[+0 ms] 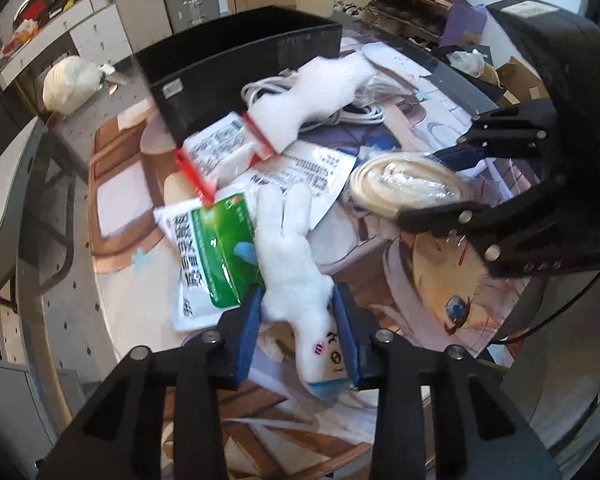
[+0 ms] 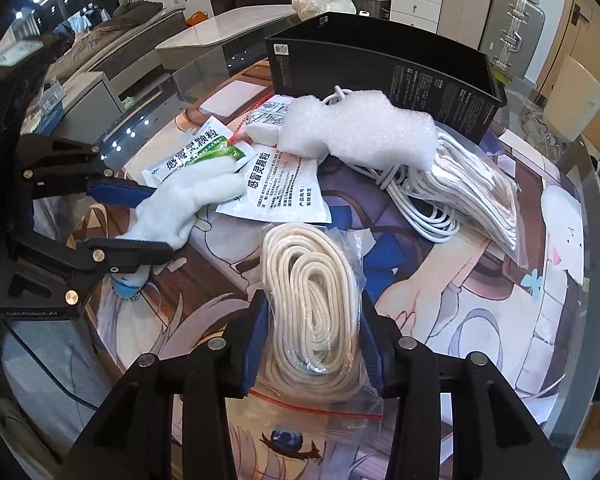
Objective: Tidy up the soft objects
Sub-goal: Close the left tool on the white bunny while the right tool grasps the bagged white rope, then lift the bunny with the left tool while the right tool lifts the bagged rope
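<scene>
— What was hidden?
— The white cable [image 2: 428, 208] ran under the foam sheet [image 2: 356, 128]; the bagged rope's [image 2: 312, 312] near end sat behind the right gripper [image 2: 314, 344].
— And the sachet [image 1: 208, 256] print?
— Blurred, unreadable.

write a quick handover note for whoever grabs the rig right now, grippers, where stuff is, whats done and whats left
Left gripper: fingers closed on the white plush rabbit, low over the printed mat.
Right gripper: fingers astride the bagged cream rope coil; I can't tell if it is squeezed.
Black box stands open at the back of the mat; nothing visible inside from here.
On the mat: white foam wrap, white cable, bagged white cords, medicine sachets.
Done: apparently nothing packed. Left: everything, presumably into the box.
</scene>
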`<state>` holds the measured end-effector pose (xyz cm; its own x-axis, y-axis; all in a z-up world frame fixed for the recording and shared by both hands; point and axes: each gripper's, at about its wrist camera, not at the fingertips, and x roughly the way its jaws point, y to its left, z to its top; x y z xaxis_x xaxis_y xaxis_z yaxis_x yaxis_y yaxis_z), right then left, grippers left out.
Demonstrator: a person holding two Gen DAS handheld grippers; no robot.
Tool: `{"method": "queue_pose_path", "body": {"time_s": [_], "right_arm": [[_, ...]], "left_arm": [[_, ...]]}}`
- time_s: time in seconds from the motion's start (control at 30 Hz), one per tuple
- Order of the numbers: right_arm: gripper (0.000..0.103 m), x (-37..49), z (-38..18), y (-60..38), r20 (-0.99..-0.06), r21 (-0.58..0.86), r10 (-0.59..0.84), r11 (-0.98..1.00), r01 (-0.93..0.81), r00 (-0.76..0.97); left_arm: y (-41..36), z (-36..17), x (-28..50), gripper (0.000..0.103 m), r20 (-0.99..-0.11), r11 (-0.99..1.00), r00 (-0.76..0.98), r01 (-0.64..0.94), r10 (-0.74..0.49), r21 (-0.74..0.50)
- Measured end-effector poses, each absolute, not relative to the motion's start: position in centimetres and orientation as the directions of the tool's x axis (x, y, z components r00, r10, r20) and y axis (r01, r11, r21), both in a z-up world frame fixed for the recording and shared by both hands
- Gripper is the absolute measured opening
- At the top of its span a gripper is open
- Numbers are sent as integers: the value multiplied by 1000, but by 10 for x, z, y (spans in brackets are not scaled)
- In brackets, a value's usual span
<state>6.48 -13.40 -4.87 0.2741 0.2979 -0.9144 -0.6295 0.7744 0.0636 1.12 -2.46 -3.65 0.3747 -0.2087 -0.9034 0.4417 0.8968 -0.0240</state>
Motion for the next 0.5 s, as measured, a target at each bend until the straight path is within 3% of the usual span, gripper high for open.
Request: {"method": "queue_pose_path", "body": {"time_s": [0.13,0.5], "right_arm": [[32,60,-46,-129,-914,44,295,752,-658,277],[30,55,-17,-132,-846,55,379,761,-646,375]], "left_arm": [[-27,-34,12,29,-897,890,375,455,-235,-43],[-24,-9,9,29,-847,898,473,440,-242,-11]]}}
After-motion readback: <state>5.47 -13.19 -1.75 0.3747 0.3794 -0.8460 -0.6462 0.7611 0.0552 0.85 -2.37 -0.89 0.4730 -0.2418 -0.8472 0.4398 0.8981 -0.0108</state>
